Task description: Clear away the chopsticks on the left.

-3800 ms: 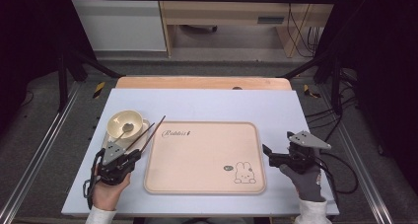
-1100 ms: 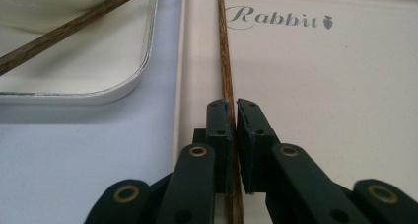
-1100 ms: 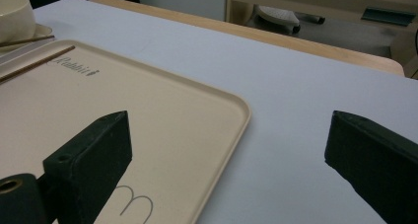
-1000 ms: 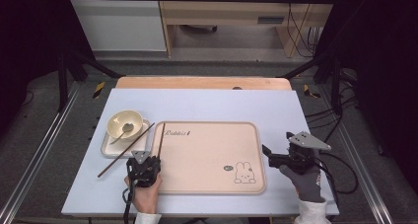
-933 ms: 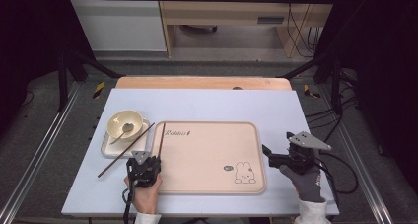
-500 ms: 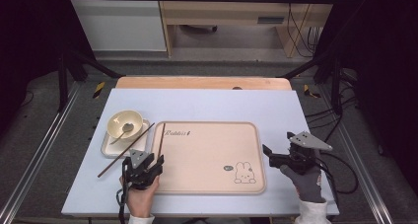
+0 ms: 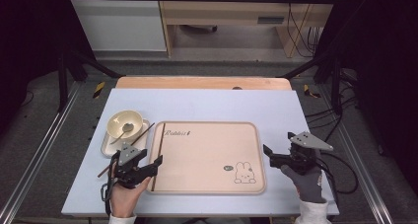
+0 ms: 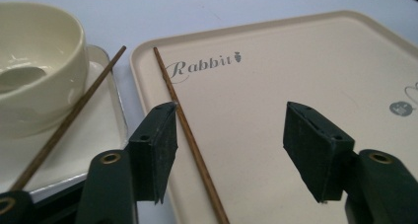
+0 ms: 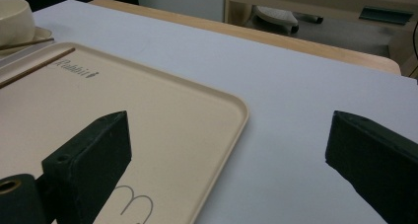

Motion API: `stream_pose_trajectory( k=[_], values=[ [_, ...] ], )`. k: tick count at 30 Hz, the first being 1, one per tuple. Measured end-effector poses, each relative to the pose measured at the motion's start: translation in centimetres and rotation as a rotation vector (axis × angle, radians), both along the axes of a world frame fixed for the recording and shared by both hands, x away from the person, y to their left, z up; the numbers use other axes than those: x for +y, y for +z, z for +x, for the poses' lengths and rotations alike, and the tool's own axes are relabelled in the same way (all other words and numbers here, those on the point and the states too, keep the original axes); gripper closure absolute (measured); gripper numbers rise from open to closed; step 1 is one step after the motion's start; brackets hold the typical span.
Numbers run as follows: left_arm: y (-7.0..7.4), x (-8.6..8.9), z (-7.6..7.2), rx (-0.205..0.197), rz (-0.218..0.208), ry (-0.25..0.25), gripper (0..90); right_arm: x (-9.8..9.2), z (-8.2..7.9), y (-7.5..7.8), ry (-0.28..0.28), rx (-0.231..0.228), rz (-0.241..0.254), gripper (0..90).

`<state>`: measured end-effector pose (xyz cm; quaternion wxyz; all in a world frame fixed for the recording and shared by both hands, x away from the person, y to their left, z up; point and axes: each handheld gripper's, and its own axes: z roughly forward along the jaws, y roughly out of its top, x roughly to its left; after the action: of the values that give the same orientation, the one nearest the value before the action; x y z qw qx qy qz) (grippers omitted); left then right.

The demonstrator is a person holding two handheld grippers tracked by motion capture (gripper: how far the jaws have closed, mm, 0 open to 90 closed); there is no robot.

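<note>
While jaws just opened, chopstick (image 8: pixel 190 140) beneath left hand-held gripper (image 8: pixel 230 150), unheld

Left tongs (image 8: pixel 229 155) wide apart, just opened, nothing gripped; chopstick (image 8: pixel 190 140) lies on tray (image 8: pixel 296 71) lower centre. Second chopstick (image 8: pixel 69 118) and bowl (image 8: pixel 34 66) upper left.

My table (image 7: pixel 207 105): a pale blue-grey top, with a strip of bare wood showing along its far edge. Lying directly on it: one beige tray (image 7: pixel 207 157) printed "Rabbit" with a small rabbit figure, set near the middle toward my side; one small pale rectangular dish (image 7: pixel 109 145) just beside the tray's left edge; one brown chopstick (image 7: pixel 104 169), its near end resting on the tabletop and its far part slanting across that dish.
</note>
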<state>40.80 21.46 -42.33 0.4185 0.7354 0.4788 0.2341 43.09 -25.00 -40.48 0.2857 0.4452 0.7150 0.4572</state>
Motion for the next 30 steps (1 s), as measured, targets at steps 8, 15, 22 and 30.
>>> stream_pose_trajectory(
  k=[8, 15, 22, 30],
  values=[
    [0.0, 1.3, 0.2, 0.019, 0.057, -0.101, 30.0, -0.1, -0.1, 0.1, -0.002, -0.002, 0.006, 3.9],
    [-1.3, 2.9, 0.5, 0.039, 0.100, -0.094, 27.2, 0.0, 0.0, -0.1, -0.002, 0.007, -0.010, 3.9],
    [-2.1, 5.5, 0.8, 0.053, 0.119, -0.055, 25.4, 0.2, 0.0, -0.2, 0.000, 0.017, -0.020, 3.9],
    [-2.4, 8.0, 1.2, 0.068, 0.089, 0.032, 25.6, 0.5, 0.2, -0.4, 0.003, 0.025, -0.027, 4.2]
  ],
)
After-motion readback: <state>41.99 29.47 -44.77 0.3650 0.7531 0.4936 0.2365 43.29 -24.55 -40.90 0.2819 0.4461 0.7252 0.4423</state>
